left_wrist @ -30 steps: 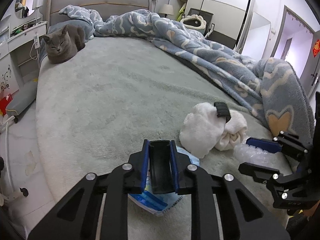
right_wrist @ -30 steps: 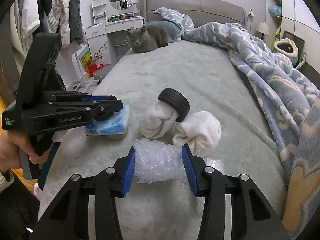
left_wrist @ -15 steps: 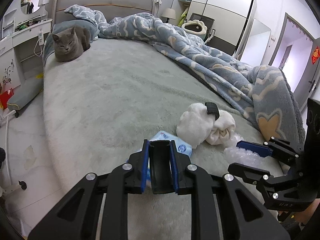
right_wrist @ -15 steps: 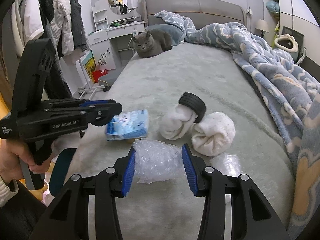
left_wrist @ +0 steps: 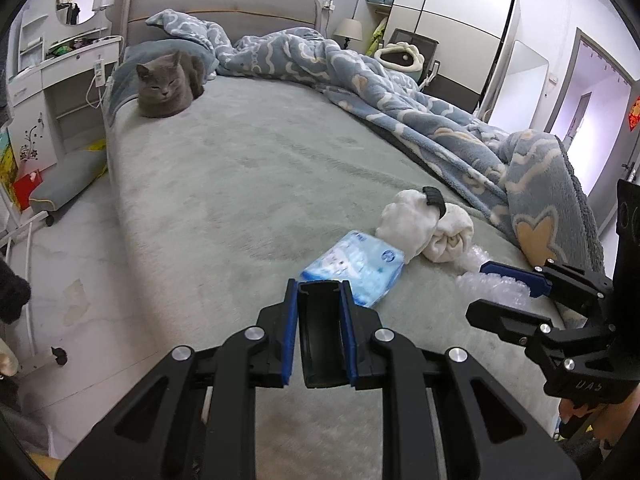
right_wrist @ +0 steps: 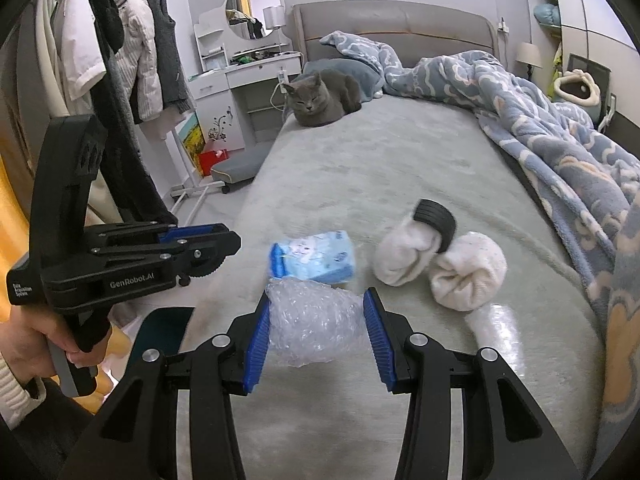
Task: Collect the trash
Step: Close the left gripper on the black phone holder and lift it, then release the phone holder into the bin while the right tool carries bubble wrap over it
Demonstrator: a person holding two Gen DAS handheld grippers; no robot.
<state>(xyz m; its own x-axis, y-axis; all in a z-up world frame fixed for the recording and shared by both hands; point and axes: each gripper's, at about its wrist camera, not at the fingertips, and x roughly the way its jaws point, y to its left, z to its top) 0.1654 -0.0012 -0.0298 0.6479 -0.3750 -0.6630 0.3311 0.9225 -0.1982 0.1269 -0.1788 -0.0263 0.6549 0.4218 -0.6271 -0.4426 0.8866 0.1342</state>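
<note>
We hold two grippers over the near end of the bed (left_wrist: 248, 184). Our right gripper (right_wrist: 318, 330) has its fingers clamped on a crumpled wad of bubble wrap (right_wrist: 314, 330), the blue pads pressing it from both sides. Our left gripper (left_wrist: 322, 334) has its fingers closed on a small black curved piece (left_wrist: 320, 336); we cannot tell what it is.

The blue tissue pack (left_wrist: 354, 266) lies on the bed just ahead of the left fingers and slightly to their right, with its long axis running diagonally away and to the right. From the right wrist view the same pack (right_wrist: 314, 256) sits straight beyond the bubble wrap. We judge the left hand to be nearer to it, but both hands are full, so picking it up would call for emptying one first.

Beside the pack lie two rolled white socks (right_wrist: 436, 262) with a small black tyre (right_wrist: 436, 220) resting on them, and a gray cat (right_wrist: 322, 98) sits at the far end.

The left gripper's side reads "GenRobot.AI" (right_wrist: 132, 282). The printing on the pack is too small to read.
</note>
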